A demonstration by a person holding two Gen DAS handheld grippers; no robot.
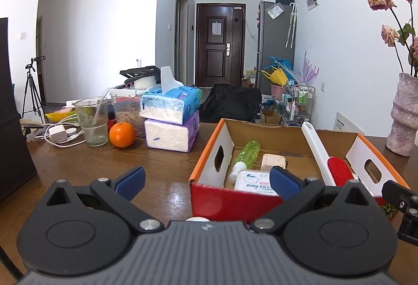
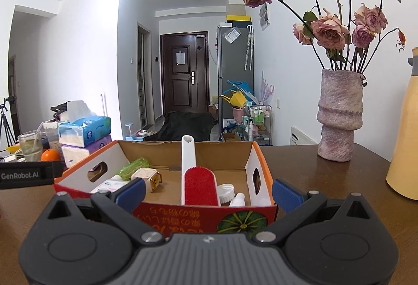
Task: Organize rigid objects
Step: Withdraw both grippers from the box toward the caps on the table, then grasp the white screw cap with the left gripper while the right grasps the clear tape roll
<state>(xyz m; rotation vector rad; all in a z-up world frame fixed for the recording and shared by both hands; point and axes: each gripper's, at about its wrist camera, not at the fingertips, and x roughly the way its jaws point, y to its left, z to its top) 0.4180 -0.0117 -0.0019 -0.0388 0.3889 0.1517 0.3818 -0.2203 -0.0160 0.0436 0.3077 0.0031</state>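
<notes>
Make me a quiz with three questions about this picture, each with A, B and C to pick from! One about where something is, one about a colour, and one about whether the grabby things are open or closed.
1. Where is the green bottle?
A. Inside the cardboard box
B. Beside the vase
C. On top of the tissue packs

2. What colour is the pad of the lint brush?
A. Blue
B. Red
C. Yellow

3. How are the two tools?
A. Both shut on something
B. One open, one shut
C. Both open and empty

Answers:
1. A, the bottle lies on the box floor near its left wall.
2. B, the brush has a red pad on a white handle.
3. C, the left tool and the right tool each show their blue fingers spread wide with nothing between them.
</notes>
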